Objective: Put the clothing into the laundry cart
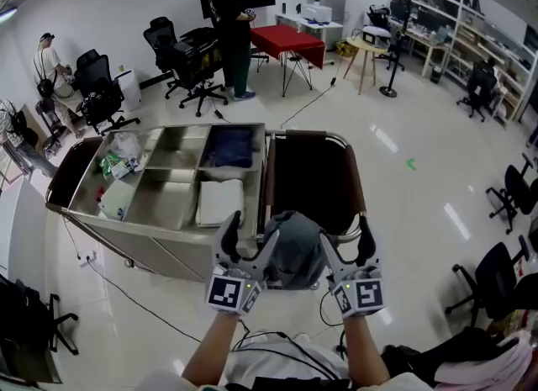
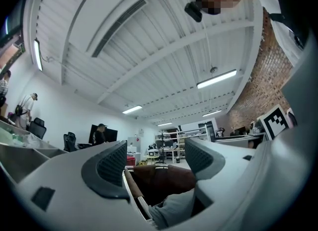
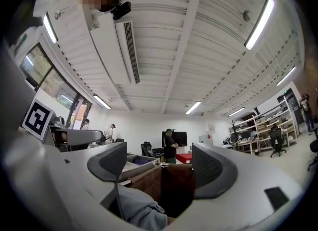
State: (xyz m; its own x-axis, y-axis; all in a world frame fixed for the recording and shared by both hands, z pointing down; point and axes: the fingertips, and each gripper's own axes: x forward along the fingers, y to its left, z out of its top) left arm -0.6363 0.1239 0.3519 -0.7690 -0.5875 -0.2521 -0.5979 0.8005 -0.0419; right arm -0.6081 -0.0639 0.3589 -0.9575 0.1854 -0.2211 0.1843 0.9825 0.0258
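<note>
At the near rim of the dark bag (image 1: pixel 311 181) on the laundry cart (image 1: pixel 150 245), grey clothing (image 1: pixel 294 248) sits bunched between left gripper (image 1: pixel 250 239) and right gripper (image 1: pixel 346 242), both jaws spread apart, clamping nothing.

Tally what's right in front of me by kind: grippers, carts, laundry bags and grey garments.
Grippers: 2, the left gripper and the right gripper
Steel cart: 1
Brown laundry bag: 1
Grey garment: 1
Total: 5
</note>
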